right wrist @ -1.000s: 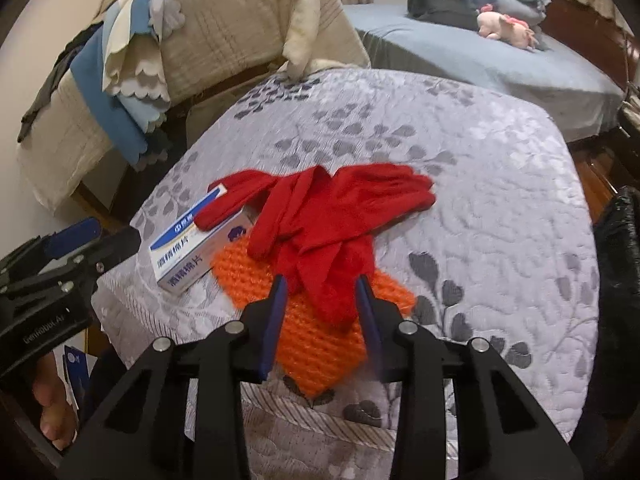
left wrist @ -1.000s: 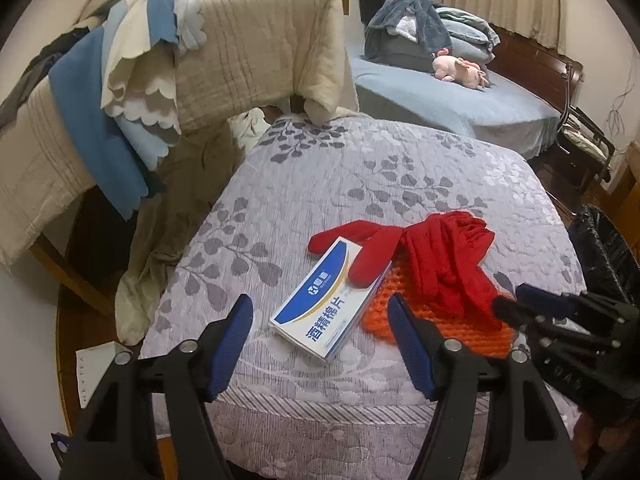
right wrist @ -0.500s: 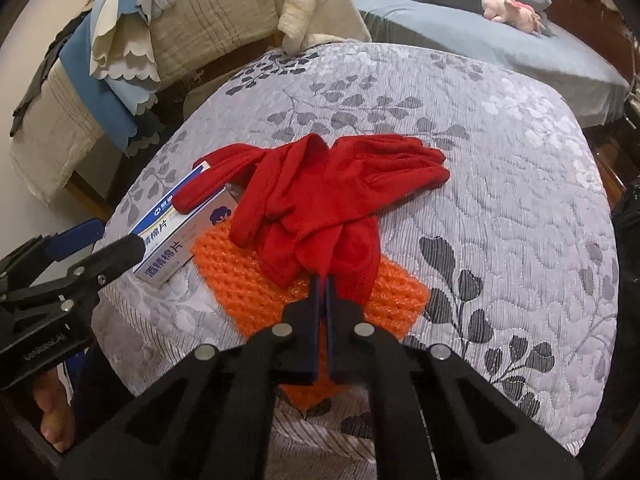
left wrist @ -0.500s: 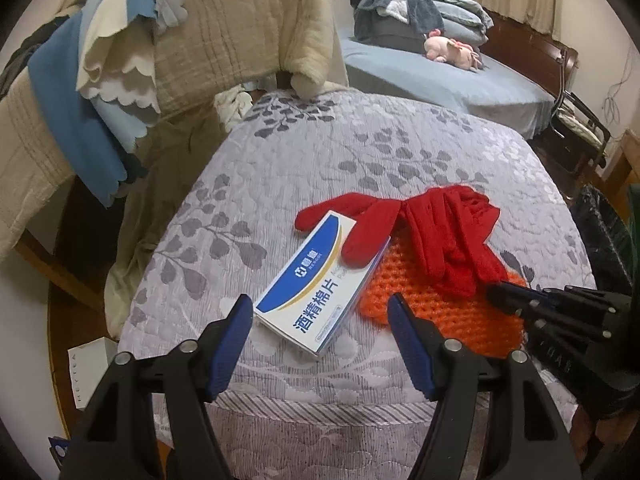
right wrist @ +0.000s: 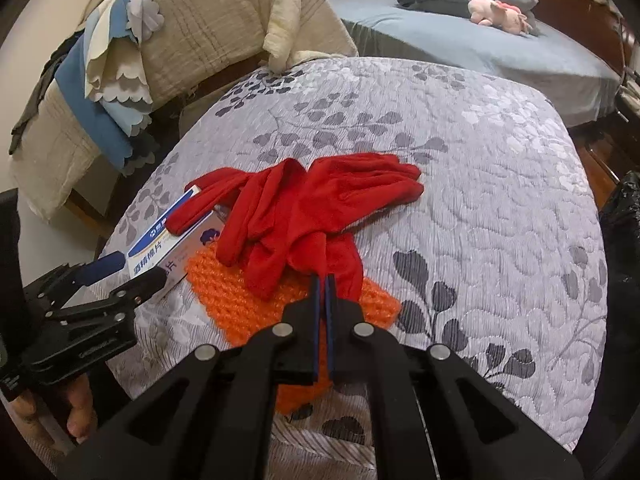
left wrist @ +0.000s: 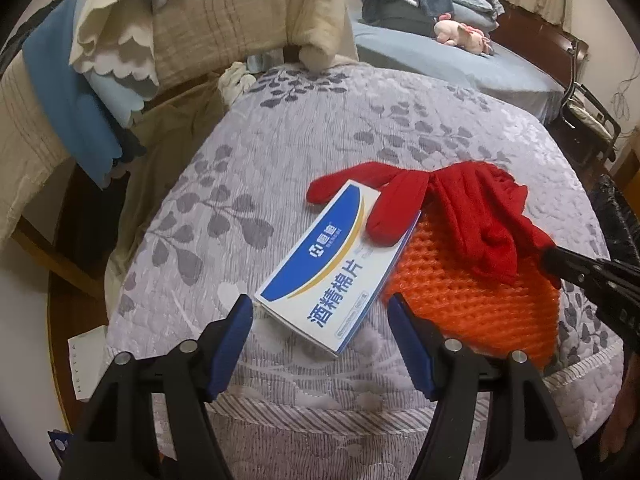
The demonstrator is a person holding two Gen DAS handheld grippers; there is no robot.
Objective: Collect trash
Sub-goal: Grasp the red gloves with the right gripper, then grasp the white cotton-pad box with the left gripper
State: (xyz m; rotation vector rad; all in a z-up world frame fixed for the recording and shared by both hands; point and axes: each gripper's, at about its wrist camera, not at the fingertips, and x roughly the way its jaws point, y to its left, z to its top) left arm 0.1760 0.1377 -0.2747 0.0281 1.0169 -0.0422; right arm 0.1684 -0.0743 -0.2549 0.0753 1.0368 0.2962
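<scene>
Red gloves [right wrist: 316, 208] are lying across the orange mesh [right wrist: 236, 300] and box [left wrist: 332, 264] on the quilt [right wrist: 480, 184]; your right gripper [right wrist: 322, 280] is pinching a glove's cuff, your left gripper [left wrist: 320, 316] is gaping beside the box.

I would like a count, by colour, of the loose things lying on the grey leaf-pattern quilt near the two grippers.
Red: 2, a pair of gloves
Orange: 1, a knitted mat under the gloves
White and blue: 1, a printed box
Total: 4
</scene>
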